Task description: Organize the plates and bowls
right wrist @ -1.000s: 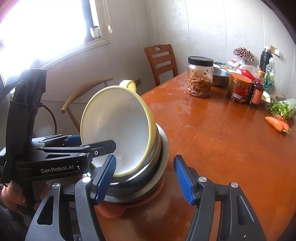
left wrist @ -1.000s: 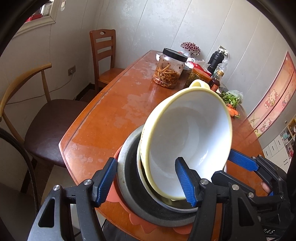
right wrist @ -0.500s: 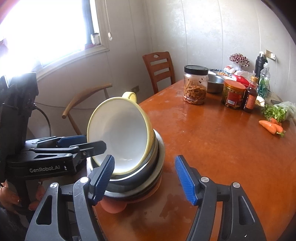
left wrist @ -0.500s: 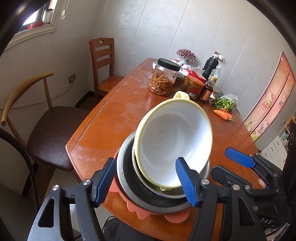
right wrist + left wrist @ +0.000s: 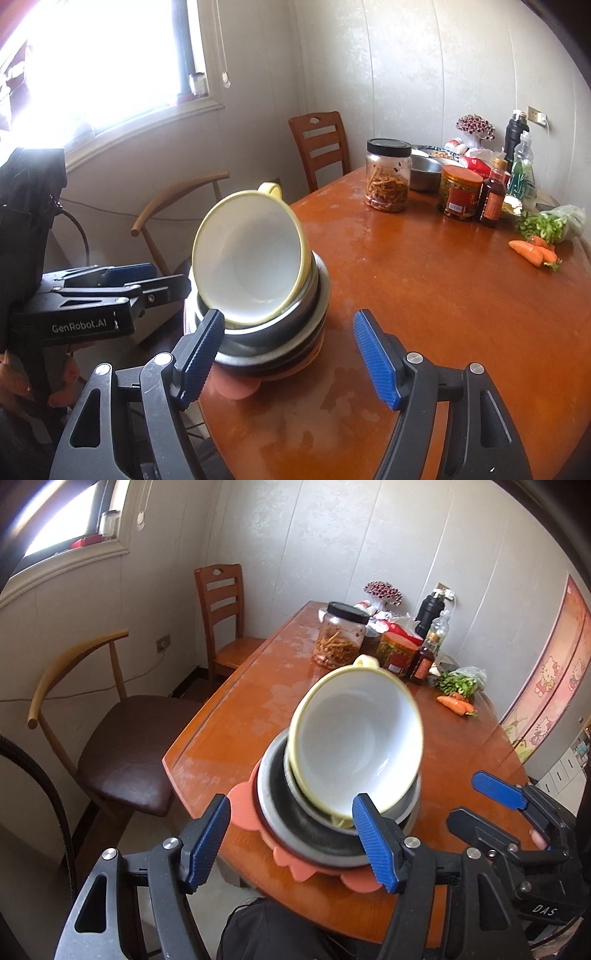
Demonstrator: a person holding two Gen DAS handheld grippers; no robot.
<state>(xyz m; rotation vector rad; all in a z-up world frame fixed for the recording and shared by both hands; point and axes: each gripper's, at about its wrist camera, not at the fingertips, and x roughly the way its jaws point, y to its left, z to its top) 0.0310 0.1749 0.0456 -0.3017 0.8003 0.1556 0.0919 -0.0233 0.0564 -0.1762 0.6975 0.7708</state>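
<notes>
At the near table edge, yellow handled bowl leans tilted in the steel bowl stack on a coral mat, mouth facing both empty, wide-open grippers: left gripper directly before it, right gripper offset rightward.

Daylight floods from the window, blown out white; the desk shows soft glare; fisheye edges curve and darken.

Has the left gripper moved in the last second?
Yes. The left gripper has backed away from the tilted yellow bowl; its right finger no longer overlaps the bowl's white interior, and more of the table shows.
</notes>
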